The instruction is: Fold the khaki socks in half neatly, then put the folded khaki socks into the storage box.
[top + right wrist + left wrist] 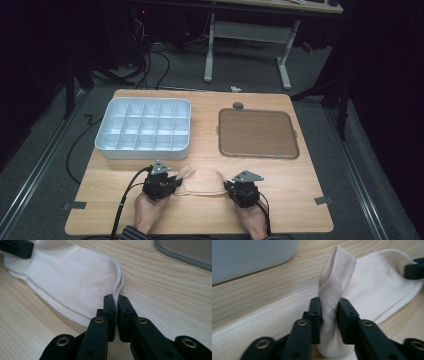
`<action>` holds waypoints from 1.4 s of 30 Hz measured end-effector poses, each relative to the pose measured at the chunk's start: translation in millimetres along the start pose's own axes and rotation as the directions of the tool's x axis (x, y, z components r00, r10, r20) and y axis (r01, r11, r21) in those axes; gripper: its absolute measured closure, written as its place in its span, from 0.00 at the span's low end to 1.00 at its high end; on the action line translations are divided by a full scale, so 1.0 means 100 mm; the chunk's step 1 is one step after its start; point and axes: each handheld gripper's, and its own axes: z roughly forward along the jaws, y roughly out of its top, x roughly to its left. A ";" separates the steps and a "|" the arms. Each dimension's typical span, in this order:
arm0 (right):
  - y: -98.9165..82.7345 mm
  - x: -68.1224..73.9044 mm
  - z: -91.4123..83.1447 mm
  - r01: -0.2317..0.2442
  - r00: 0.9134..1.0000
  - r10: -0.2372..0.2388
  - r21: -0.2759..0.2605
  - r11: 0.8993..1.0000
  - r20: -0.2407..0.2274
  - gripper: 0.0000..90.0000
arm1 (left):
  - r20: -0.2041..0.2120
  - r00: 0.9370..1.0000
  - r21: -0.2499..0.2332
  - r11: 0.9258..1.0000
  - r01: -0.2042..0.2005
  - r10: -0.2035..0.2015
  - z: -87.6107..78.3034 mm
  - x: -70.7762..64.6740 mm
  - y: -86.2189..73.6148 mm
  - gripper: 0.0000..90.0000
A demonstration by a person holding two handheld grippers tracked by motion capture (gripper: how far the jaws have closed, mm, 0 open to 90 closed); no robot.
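Two hand-held grippers hold a cream knitted sock (201, 182) on the pale wooden counter (280, 200), largest things first: a white plastic compartment tray (144, 127) beyond the left gripper (172, 185), a brown flat tray (257, 133) beyond the right gripper (227, 187). The sock lies between them, its ribbed cuff bunched between the left jaws, its toe seam pinched tight in the right jaws.

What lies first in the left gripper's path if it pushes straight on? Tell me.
Past the sock pinched in the left gripper, the right gripper, clamping the sock's far end, probably comes first; depth is hard to judge.
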 end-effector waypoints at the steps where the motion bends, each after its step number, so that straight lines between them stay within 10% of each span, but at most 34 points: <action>1: 0.00 0.00 0.01 0.003 1.000 -0.003 0.000 1.000 0.003 0.94 | -0.013 1.000 0.002 1.000 0.004 -0.004 0.00 0.00 0.00 0.77; 7: -0.03 -0.01 0.01 -0.006 1.000 0.006 -0.004 1.000 0.011 0.83 | -0.066 0.998 0.003 1.000 0.005 -0.005 -0.01 0.01 0.00 0.56; 23: -0.01 -0.03 -0.11 -0.013 0.997 0.020 -0.096 0.995 0.074 0.64 | -0.084 0.996 -0.027 0.999 -0.036 0.034 0.00 0.01 -0.06 0.49; 42: 0.25 0.30 -0.20 0.057 0.995 -0.066 -0.124 0.991 -0.070 0.97 | -0.046 0.999 -0.062 0.998 0.012 -0.015 -0.22 0.04 -0.10 0.48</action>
